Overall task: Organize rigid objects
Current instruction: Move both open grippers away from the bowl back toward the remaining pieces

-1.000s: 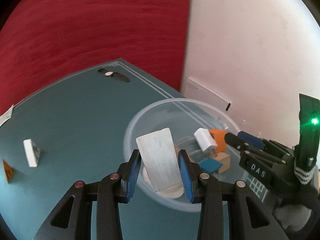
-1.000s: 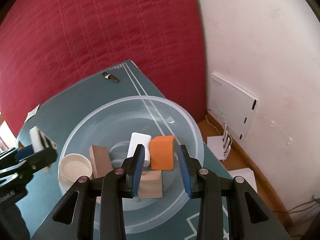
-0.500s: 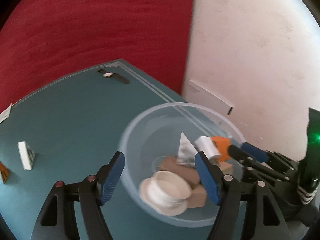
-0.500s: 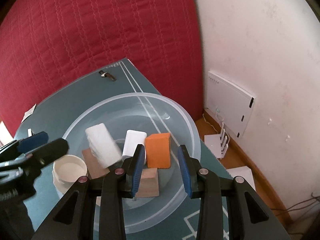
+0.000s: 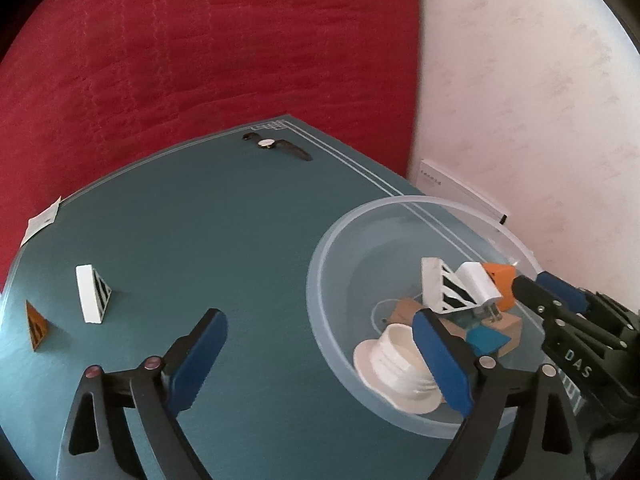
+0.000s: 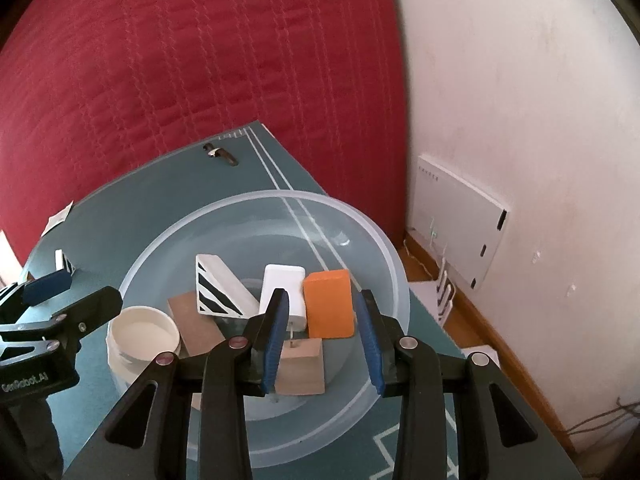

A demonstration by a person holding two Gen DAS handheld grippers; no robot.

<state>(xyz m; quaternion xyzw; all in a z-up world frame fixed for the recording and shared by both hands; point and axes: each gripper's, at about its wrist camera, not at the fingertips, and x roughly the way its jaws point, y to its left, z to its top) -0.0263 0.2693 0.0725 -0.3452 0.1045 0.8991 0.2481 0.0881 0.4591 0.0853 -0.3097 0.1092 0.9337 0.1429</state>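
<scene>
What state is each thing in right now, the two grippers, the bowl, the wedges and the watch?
left gripper: open, jaws have just been opening, nothing between them
right gripper: narrowly open, holding nothing, over the bowl
clear bowl: upright, holds several pieces
striped white wedge: in the bowl, leaning on other pieces
second white wedge: standing on the mat
orange wedge: standing on the mat
watch: lying flat

Ahead of the blue-padded right gripper (image 6: 322, 332): orange block (image 6: 329, 304), black-striped white wedge (image 6: 220, 292), teal mat (image 5: 224, 240).

Bare mat (image 5: 224, 240) left of bowl (image 5: 320, 280), bowl crowded with blocks (image 6: 328, 304)
</scene>
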